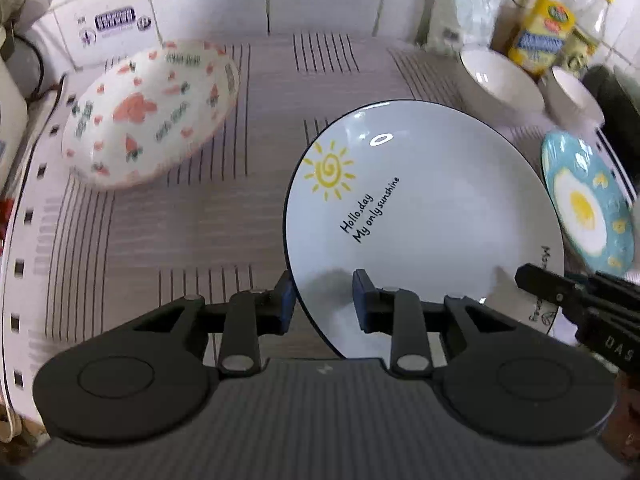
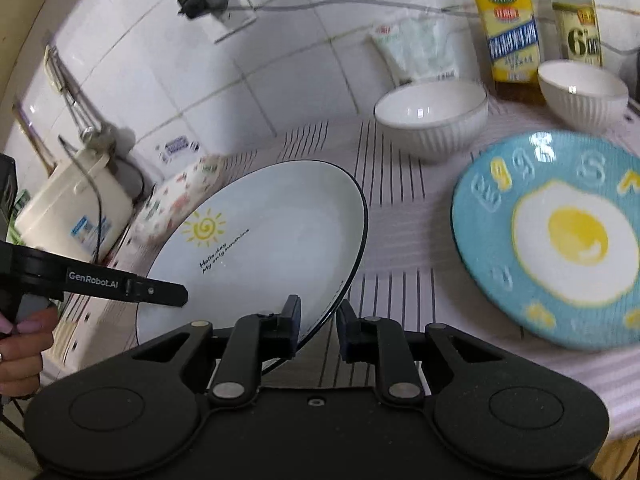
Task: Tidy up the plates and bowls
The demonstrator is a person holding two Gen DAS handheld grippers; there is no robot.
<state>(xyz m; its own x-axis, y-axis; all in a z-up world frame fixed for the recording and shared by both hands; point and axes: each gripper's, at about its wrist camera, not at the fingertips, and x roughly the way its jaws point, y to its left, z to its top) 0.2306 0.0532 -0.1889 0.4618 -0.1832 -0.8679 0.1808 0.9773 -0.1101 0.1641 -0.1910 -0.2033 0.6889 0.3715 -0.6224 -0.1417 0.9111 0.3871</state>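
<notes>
A white plate [image 1: 420, 208] with a yellow sun and black lettering hangs tilted above the striped tablecloth [image 1: 180, 232]. My left gripper [image 1: 324, 300] is shut on its near rim, one blue pad on each face. In the right wrist view the same plate [image 2: 272, 240] slants up to the right, and my right gripper [image 2: 320, 324] is shut on its lower right rim. A strawberry-patterned dish [image 1: 148, 116] leans at the back left. A blue fried-egg plate [image 2: 560, 236] lies to the right. Two white ribbed bowls [image 2: 432, 116] [image 2: 584, 92] stand behind it.
Bottles with yellow labels [image 2: 508, 28] and a white packet [image 2: 416, 48] stand against the tiled wall. A cream appliance [image 2: 72, 208] with a cord sits at the left. A person's hand [image 2: 20, 340] holds the left gripper's handle.
</notes>
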